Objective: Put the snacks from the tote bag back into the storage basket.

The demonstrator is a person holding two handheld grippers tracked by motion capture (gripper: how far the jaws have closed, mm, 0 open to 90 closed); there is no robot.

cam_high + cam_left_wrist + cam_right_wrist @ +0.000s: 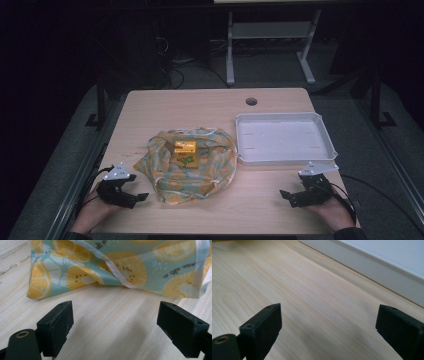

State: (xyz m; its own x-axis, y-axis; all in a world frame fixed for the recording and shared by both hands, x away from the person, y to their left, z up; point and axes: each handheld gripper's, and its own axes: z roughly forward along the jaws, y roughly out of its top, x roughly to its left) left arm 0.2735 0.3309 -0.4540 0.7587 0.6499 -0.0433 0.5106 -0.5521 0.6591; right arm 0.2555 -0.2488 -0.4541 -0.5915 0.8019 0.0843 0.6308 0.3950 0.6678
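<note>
A: Centre of the desk: a crumpled cloth, teal with orange citrus-slice print and a pale hem. A small yellow box sits on top of it, near its middle.

B: Any writing?

A: Green marks on the box front, too small to read from the high view. In the left gripper view the cloth carries small dark print between the fruit slices; the letters are blurred, can't make them out.

B: What else near the cloth?

A: White shallow tray, just beside the cloth on its right, apart from it. The right gripper view shows the tray wall close up, standing on the wood grain.

B: Tools?

A: Left tool sits just off the cloth's near-left edge, held in a hand. Its own view has the jaws spread wide over bare wood, cloth edge just ahead, nothing between them. Right tool, well to the cloth's right and below the tray, jaws likewise wide apart, gripping nothing.
</note>
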